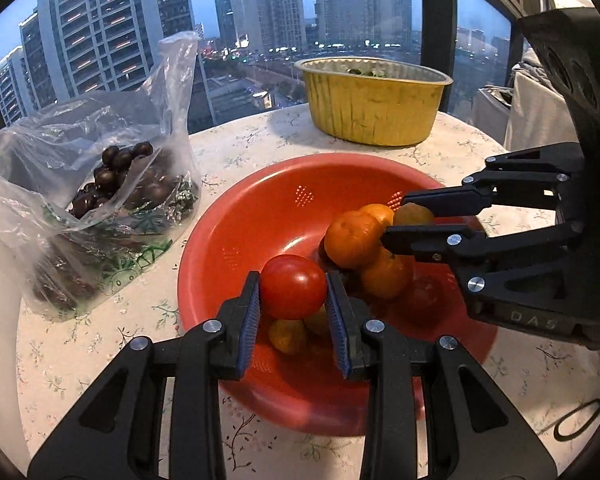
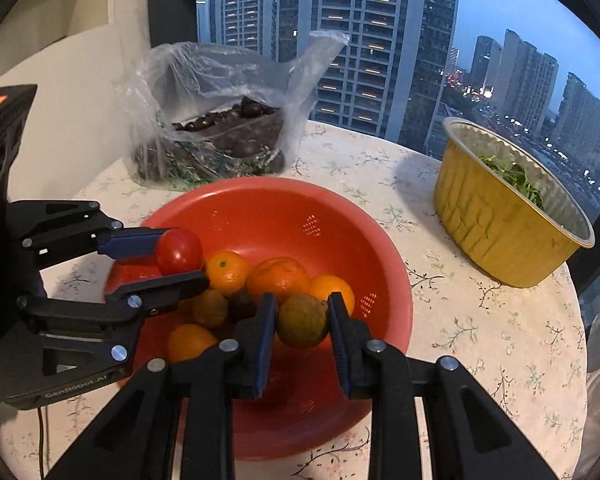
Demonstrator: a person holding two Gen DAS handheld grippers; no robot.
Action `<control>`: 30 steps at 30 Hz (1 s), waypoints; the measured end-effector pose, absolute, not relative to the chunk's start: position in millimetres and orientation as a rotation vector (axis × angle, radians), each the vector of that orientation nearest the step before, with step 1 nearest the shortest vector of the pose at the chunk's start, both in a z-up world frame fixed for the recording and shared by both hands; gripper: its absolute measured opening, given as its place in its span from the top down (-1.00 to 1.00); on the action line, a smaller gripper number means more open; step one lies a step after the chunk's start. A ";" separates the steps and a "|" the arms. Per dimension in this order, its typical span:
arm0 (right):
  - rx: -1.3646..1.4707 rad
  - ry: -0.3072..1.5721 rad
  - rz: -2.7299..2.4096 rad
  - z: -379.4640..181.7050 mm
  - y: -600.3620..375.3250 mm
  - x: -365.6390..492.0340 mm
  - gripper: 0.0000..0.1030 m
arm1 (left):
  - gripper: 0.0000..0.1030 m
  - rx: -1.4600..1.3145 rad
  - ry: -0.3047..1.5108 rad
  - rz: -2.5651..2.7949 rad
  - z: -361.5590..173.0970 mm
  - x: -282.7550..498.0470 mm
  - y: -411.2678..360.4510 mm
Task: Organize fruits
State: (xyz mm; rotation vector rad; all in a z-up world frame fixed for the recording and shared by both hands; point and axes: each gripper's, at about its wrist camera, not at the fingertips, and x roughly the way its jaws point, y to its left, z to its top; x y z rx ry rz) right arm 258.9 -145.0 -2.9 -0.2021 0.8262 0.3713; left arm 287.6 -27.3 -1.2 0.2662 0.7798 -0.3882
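the left gripper point(image 1: 293, 292) is clamped on a red tomato point(image 1: 293, 286), its blue pads pressed to both sides, and holds it over the near part of the red bowl point(image 1: 260, 208). the right gripper point(image 2: 302, 320) is clenched on a small greenish-brown fruit point(image 2: 302, 321), also above the bowl. each gripper shows in the other's view, coming in from the side with its fruit between the fingers.

under them, in the bowl, lie several oranges point(image 2: 278, 278) and a few small yellowish fruits point(image 1: 288, 336), bunched together toward one side. the bowl has little patches of drain holes in its wall and stands on a round table point(image 2: 480, 320) with a pale flowered cloth.

farther back, a clear plastic bag point(image 1: 80, 184) sits beside the bowl, open at the top, with dark round fruits inside. a gold foil tub point(image 2: 496, 224) stands apart from the bowl near the table's far edge, with green leaves in it. behind the table is a window point(image 1: 260, 20) onto tall apartment blocks at dusk.
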 end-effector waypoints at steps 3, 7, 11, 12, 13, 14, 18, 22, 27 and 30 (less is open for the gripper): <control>-0.207 0.820 0.362 -6.2 -143.9 258.9 0.45 | 0.42 0.266 0.786 -0.381 -7.3 289.6 -29.3; -0.225 0.810 0.349 -8.5 -140.2 258.3 0.45 | 0.42 0.260 0.785 -0.376 -11.2 290.1 -30.1; -0.237 0.809 0.335 -10.8 -139.2 257.4 0.36 | 0.38 0.263 0.779 -0.364 -12.6 289.3 -31.4; -0.237 0.811 0.330 -11.8 -139.9 257.2 0.22 | 0.25 0.266 0.773 -0.362 -12.1 287.7 -31.6; -0.236 0.813 0.323 -12.5 -140.8 257.4 0.21 | 0.12 0.274 0.764 -0.357 -11.5 285.6 -32.4; -0.235 0.815 0.317 -13.5 -142.1 257.3 0.21 | -0.02 0.277 0.758 -0.353 -11.3 283.9 -32.8; -0.228 0.806 0.312 -11.5 -146.4 252.3 0.18 | -0.23 0.260 0.746 -0.355 -8.4 279.1 -29.9; -0.229 0.769 0.299 -0.9 -150.8 240.3 0.12 | -0.59 0.243 0.713 -0.329 0.7 266.2 -24.9; -0.187 0.702 0.278 17.1 -160.7 214.2 -0.28 | -1.00 0.212 0.624 -0.257 19.0 239.1 -12.8; -0.150 0.643 0.263 27.8 -167.2 188.5 -0.53 | -1.00 0.207 0.544 -0.218 33.0 209.9 -10.5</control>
